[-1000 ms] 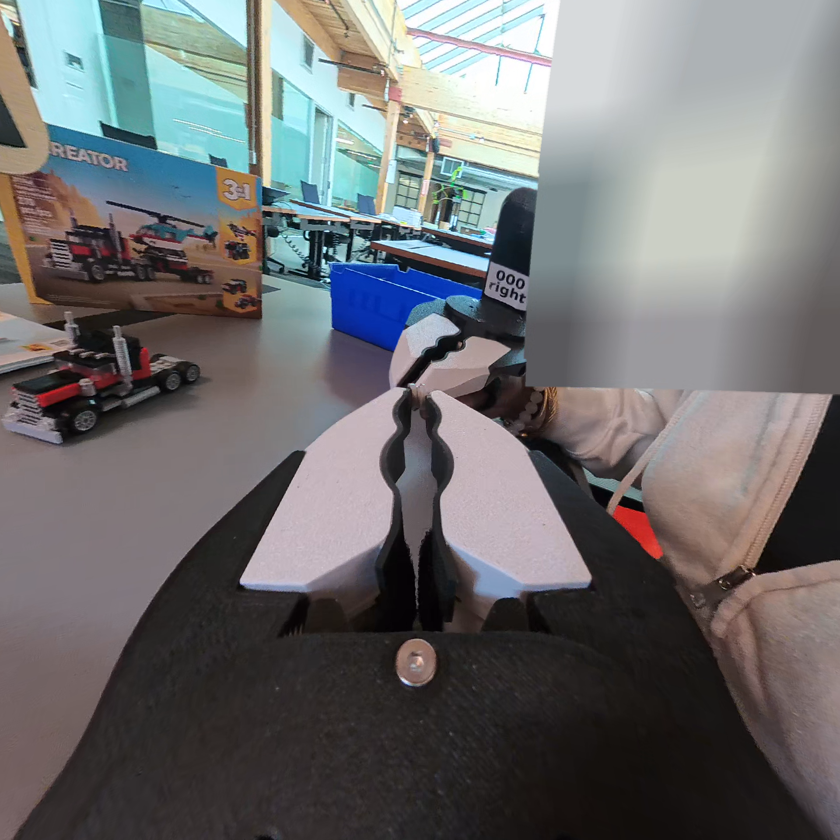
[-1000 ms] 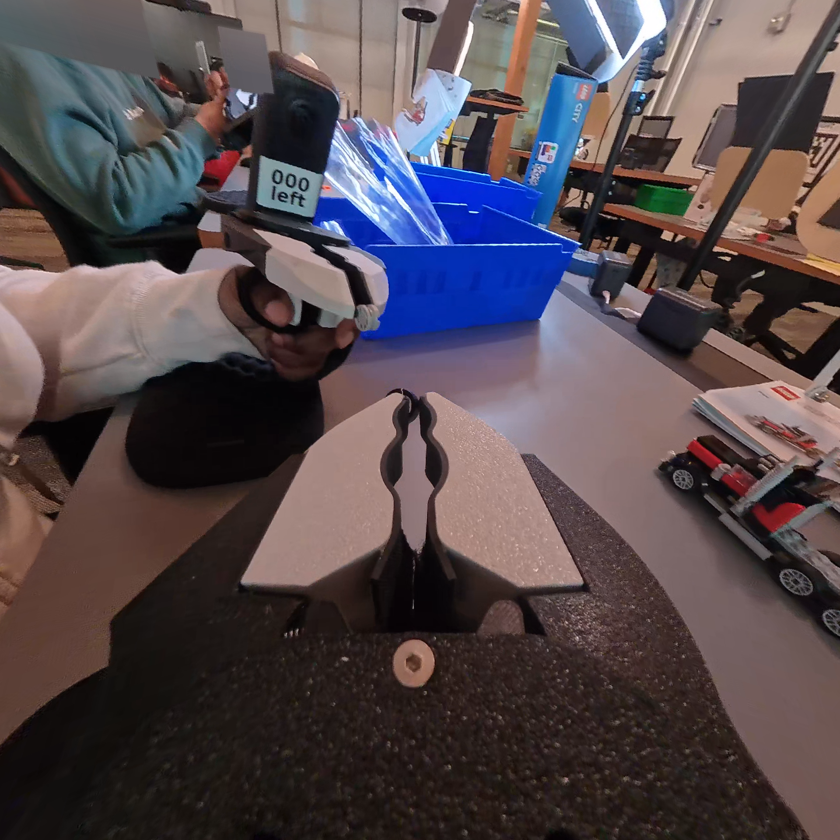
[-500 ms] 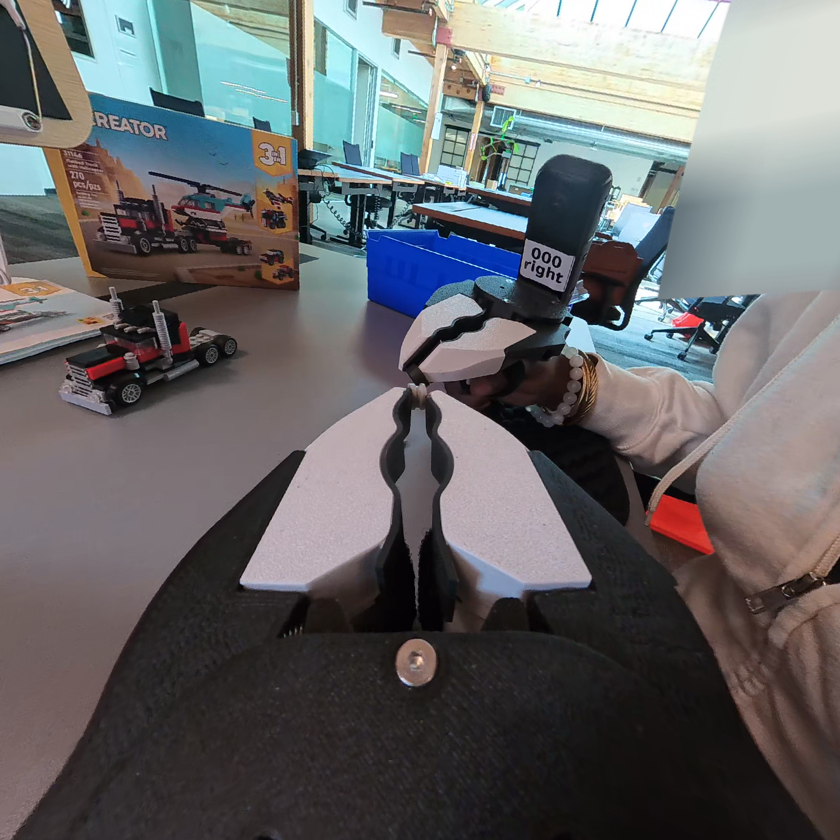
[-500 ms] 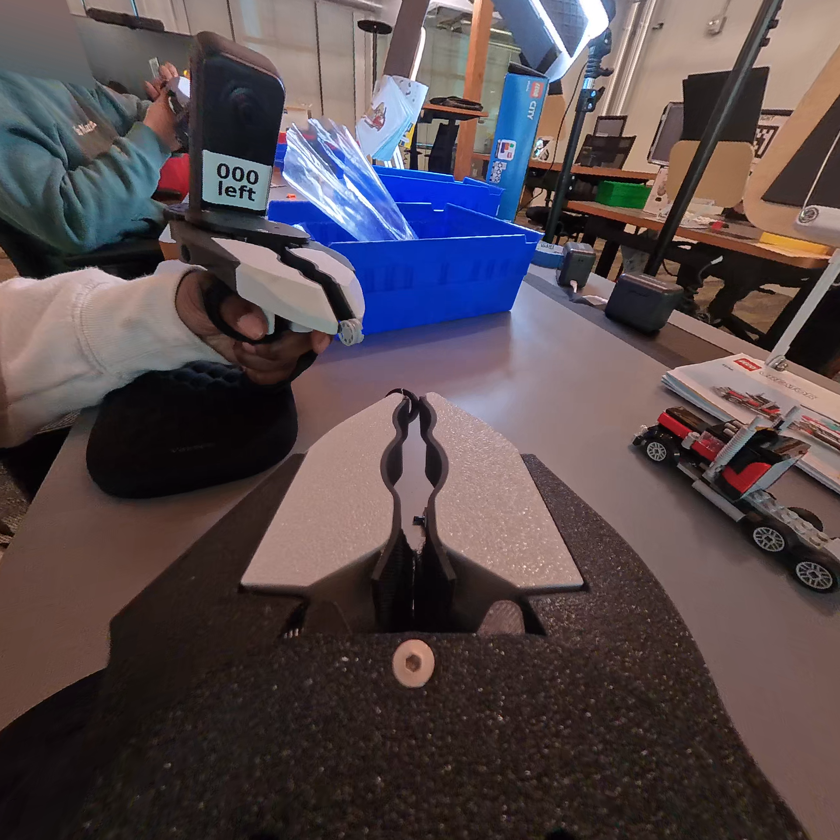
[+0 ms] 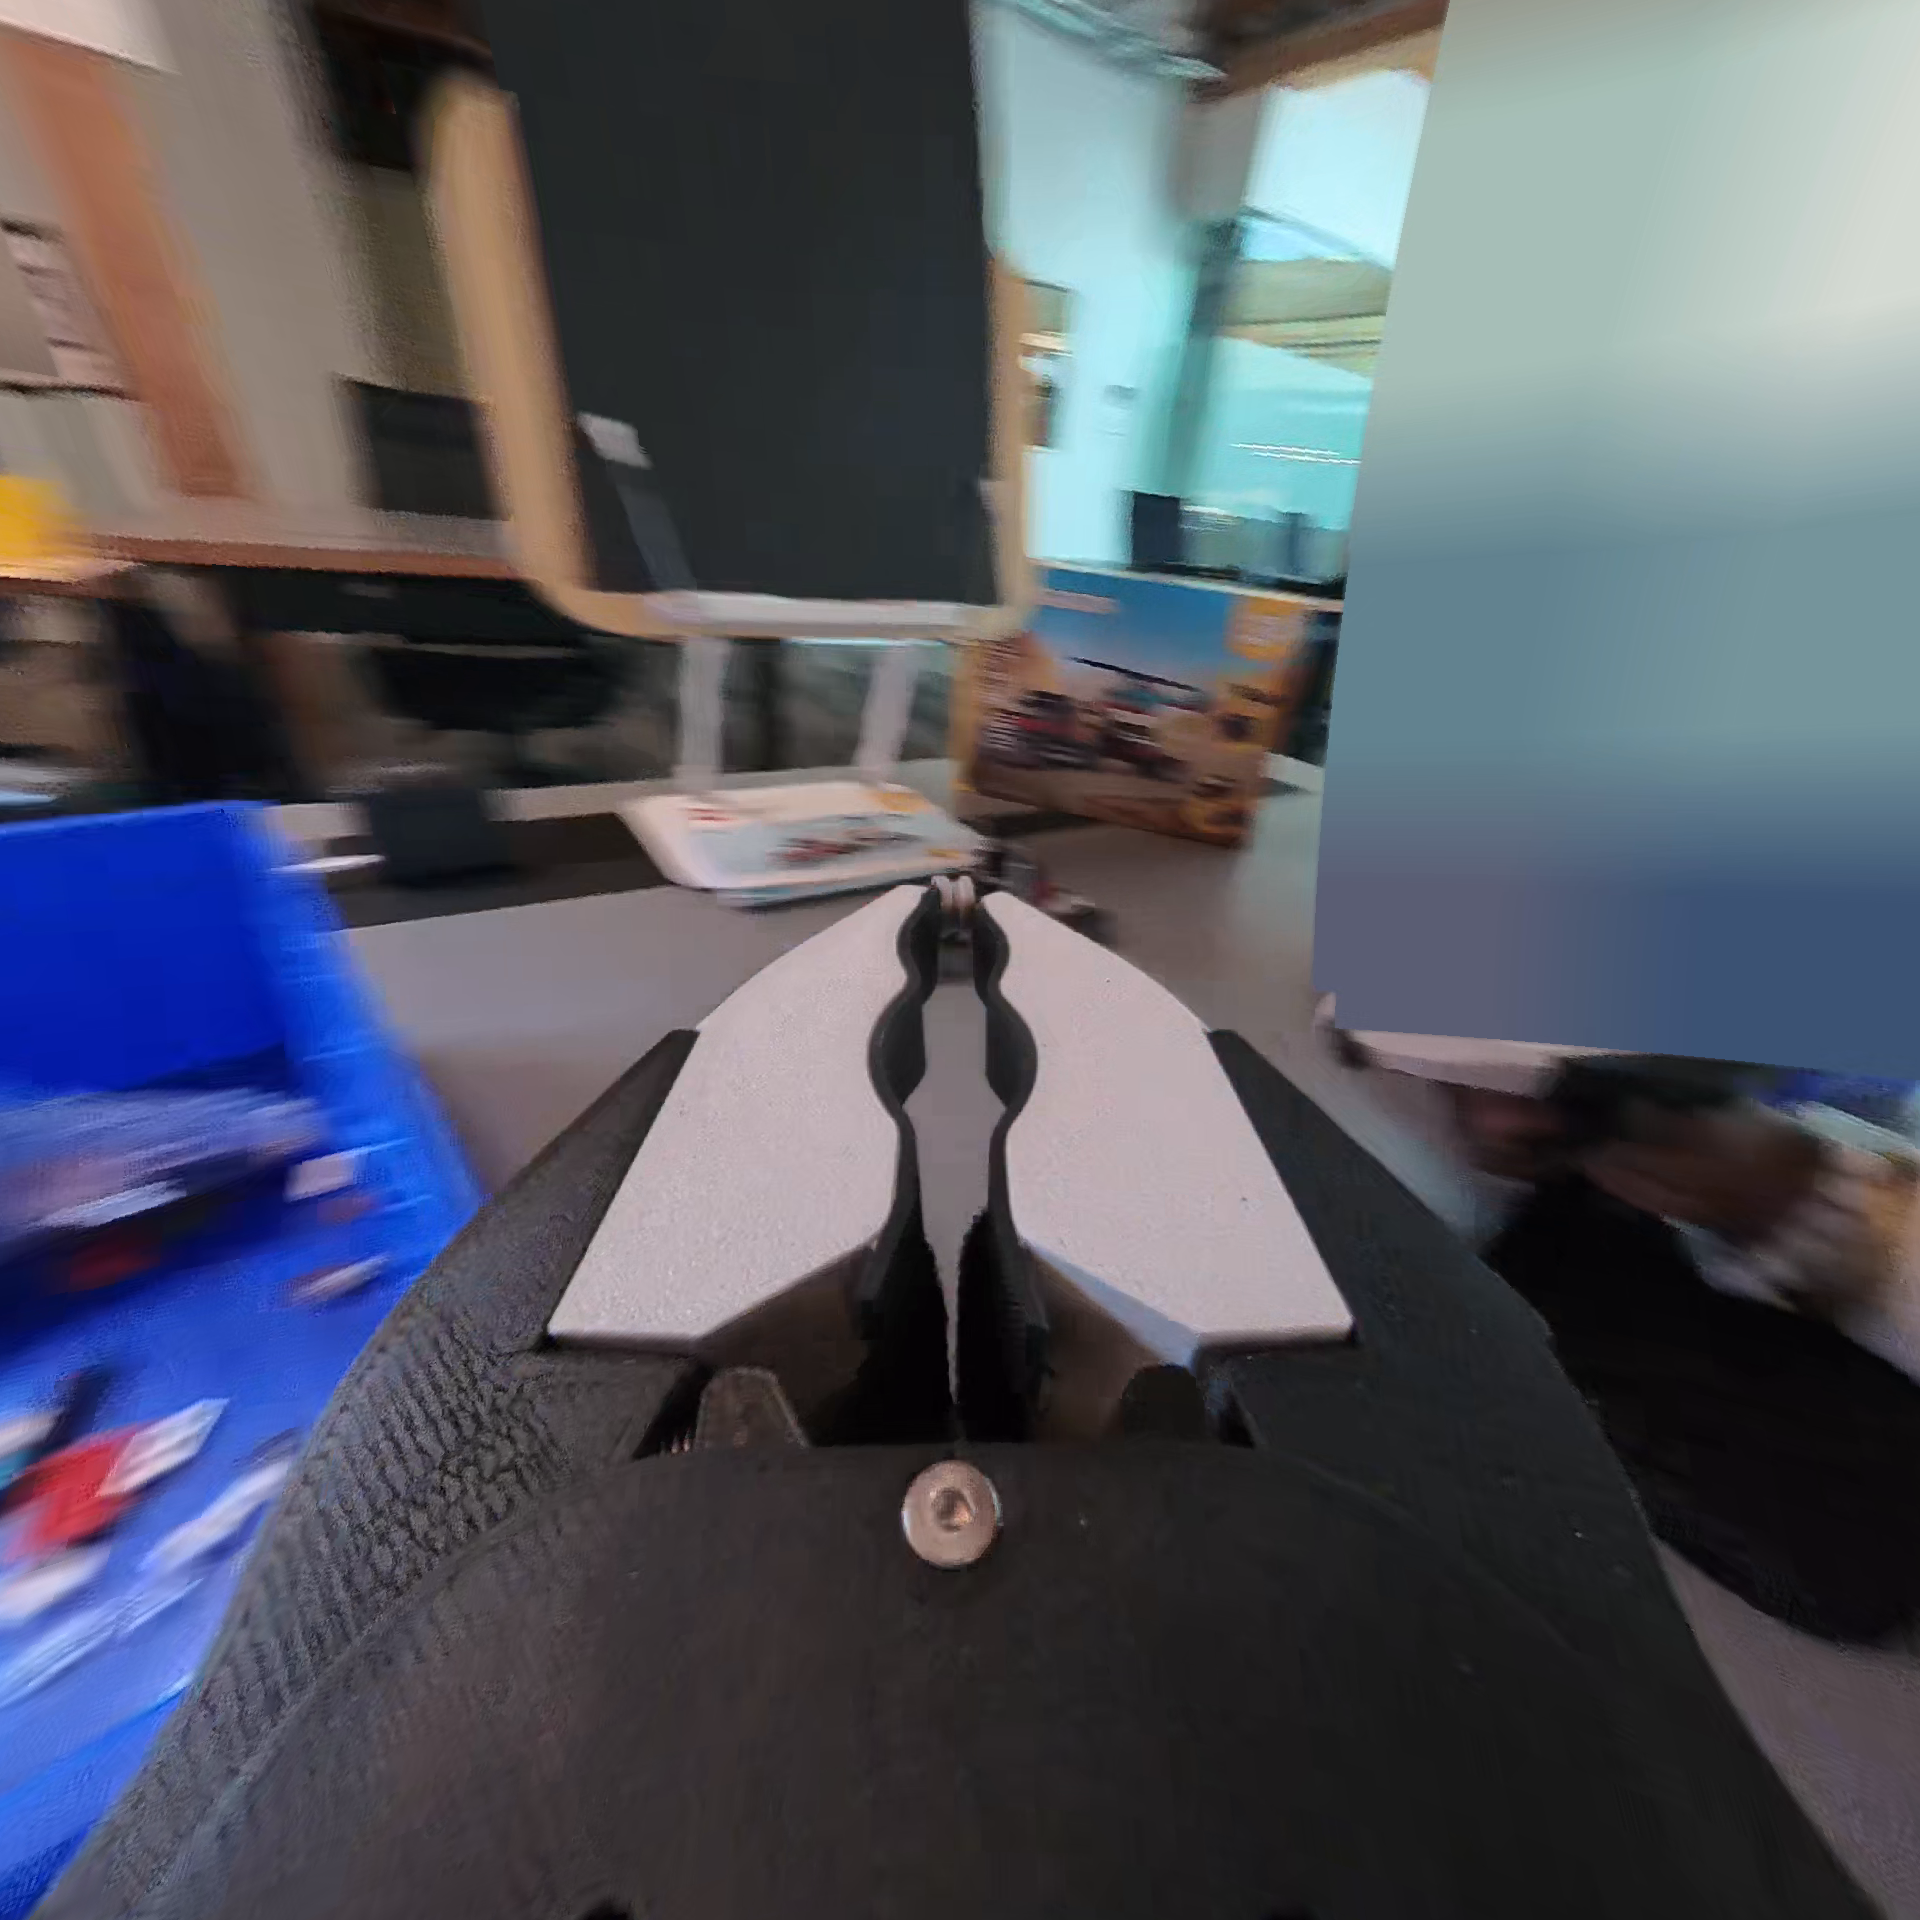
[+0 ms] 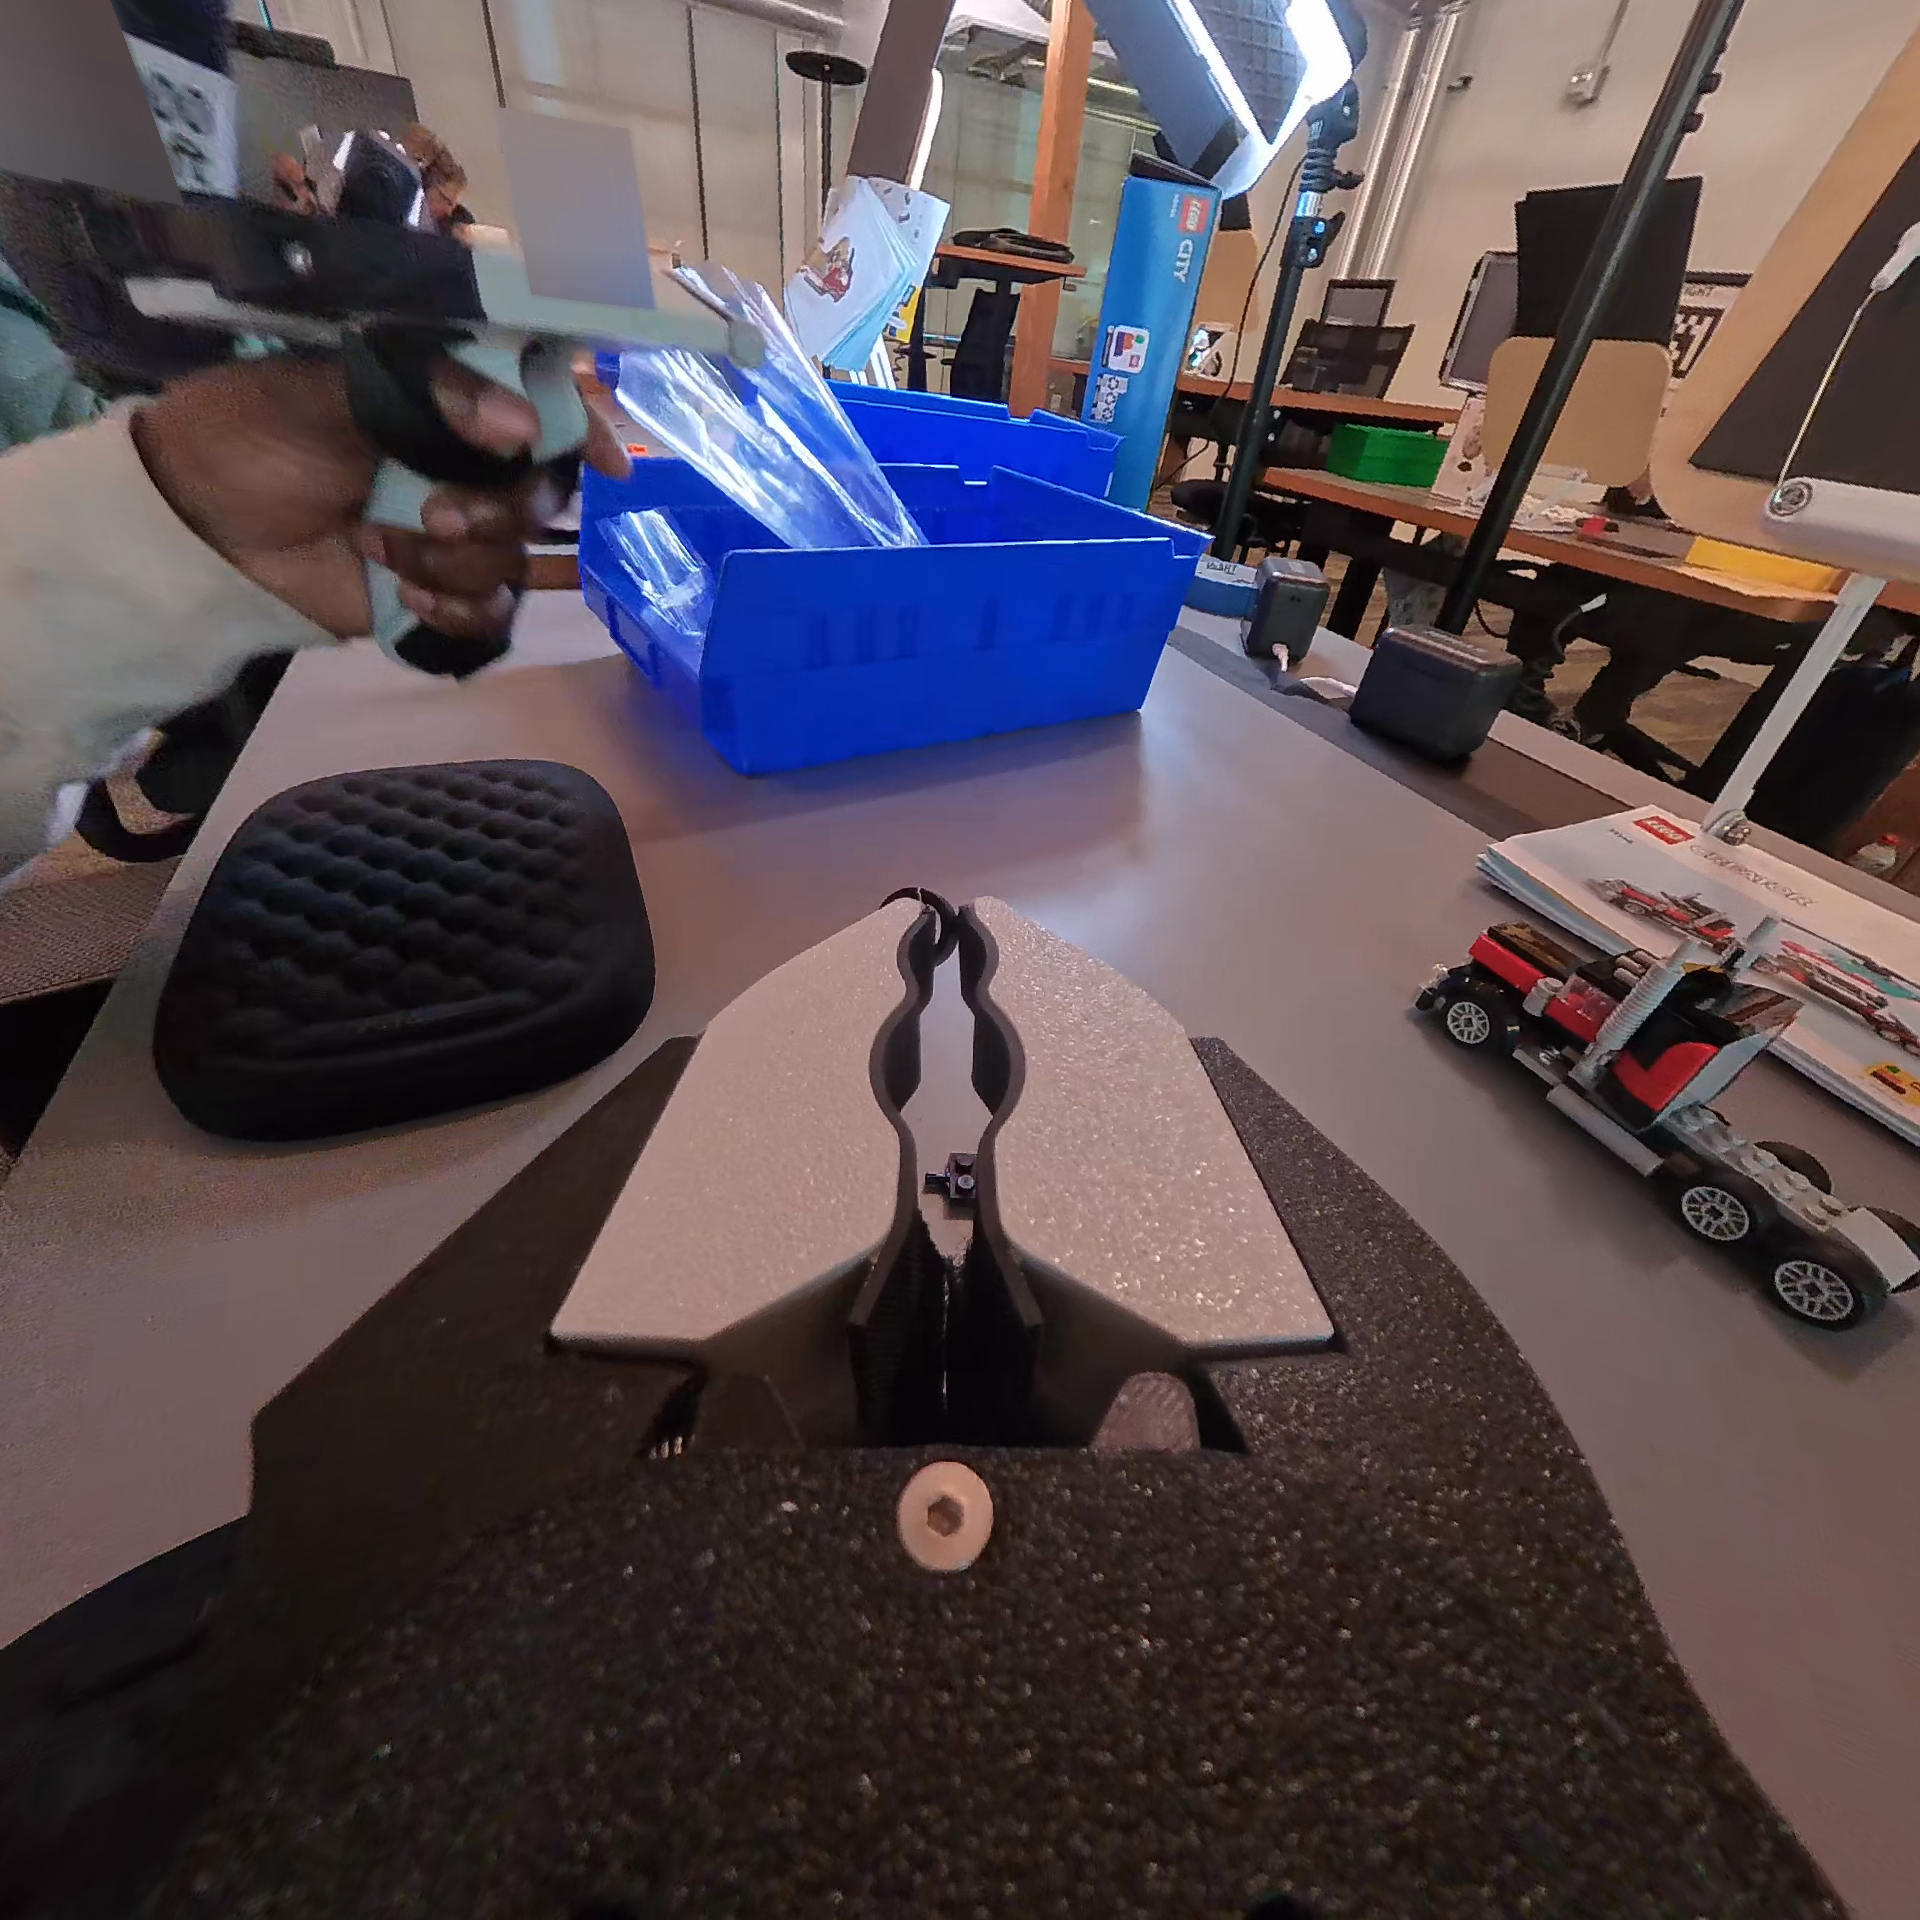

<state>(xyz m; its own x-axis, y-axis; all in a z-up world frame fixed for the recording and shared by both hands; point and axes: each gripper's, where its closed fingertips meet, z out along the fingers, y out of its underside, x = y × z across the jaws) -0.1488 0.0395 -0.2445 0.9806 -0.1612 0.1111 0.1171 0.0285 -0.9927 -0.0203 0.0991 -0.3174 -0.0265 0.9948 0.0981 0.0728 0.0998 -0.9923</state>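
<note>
Your left gripper (image 5: 954,902) has its grey fingers nearly together and pinches a small pale wheel-like round piece (image 5: 954,896) right at the tips; its view is smeared with motion blur, so finer detail of that piece cannot be told. In the right wrist view, that left gripper (image 6: 743,338) is raised in your hand (image 6: 343,499) above the near rim of the blue plastic bin (image 6: 935,634), which holds crinkled clear plastic bags (image 6: 758,447). Your right gripper (image 6: 940,914) hovers low over the grey tabletop (image 6: 1195,831), fingers drawn close, nipping a thin black ring-shaped piece (image 6: 933,912) at the very tips. A tiny black brick piece (image 6: 958,1179) shows farther back in the narrow slot between those fingers; whether it lies on the table below cannot be told. To the left of the right gripper a black quilted cushion pad (image 6: 405,935) rests on the table. To the right stands a red, black and grey toy brick truck (image 6: 1662,1091), touching or just overlapping a printed instruction booklet (image 6: 1662,904) beyond it. Ahead of the left gripper lie the same booklet (image 5: 810,842) and, farther off, an upright colourful cardboard toy box (image 5: 1132,707).
</note>
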